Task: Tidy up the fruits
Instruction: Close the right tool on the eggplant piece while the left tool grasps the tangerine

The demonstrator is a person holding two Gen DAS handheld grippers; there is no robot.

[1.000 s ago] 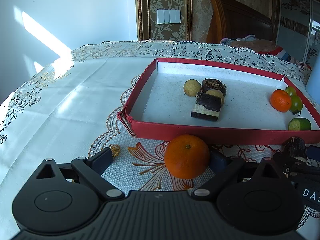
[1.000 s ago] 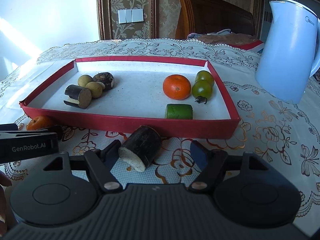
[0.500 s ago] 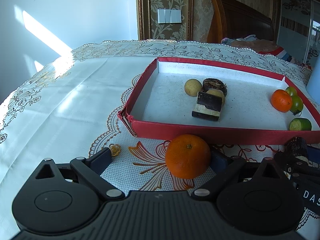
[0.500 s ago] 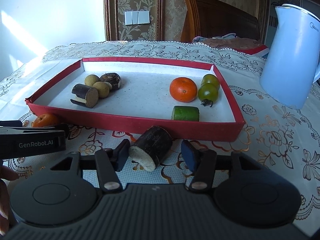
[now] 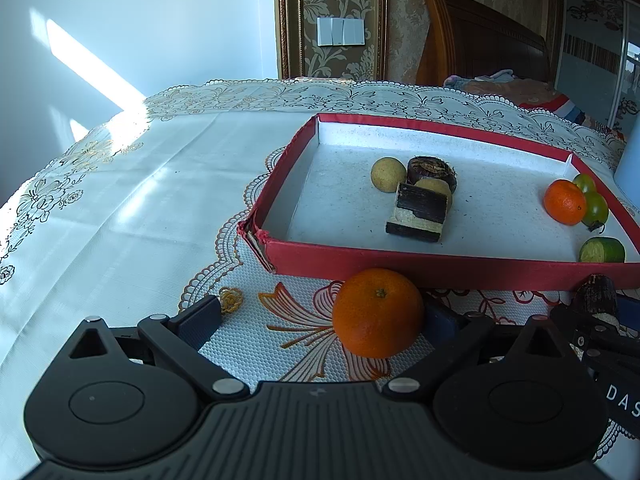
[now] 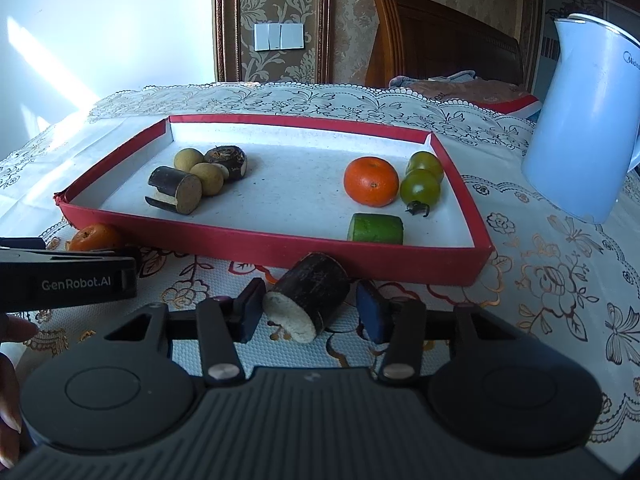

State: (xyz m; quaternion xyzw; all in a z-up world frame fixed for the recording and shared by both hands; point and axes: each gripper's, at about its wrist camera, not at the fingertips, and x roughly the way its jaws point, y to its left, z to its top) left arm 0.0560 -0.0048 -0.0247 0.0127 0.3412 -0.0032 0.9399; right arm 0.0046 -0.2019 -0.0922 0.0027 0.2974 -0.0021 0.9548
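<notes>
A red tray (image 6: 280, 246) holds tan round fruits (image 6: 206, 178), dark cut pieces (image 6: 176, 194), an orange (image 6: 371, 181), two green tomatoes (image 6: 420, 188) and a green chunk (image 6: 376, 230). In front of the tray a dark cylinder piece (image 6: 316, 286) with a pale cut end lies on the cloth between the fingers of my right gripper (image 6: 310, 312). Its jaws are closing: the left pad is at the piece and a sliver of gap shows at the right pad. My left gripper (image 5: 320, 316) stands open around a loose orange (image 5: 378, 312), which rests against its right finger.
A pale blue kettle (image 6: 584, 120) stands right of the tray. The lace tablecloth (image 5: 140, 200) stretches bare to the left. The tray's near left corner (image 5: 256, 240) is torn. A person's fingers (image 6: 10, 380) show at the left edge of the right wrist view.
My right gripper's fingers have drawn in around the dark cylinder piece, which stayed on the cloth. The left gripper and the orange have not moved.
</notes>
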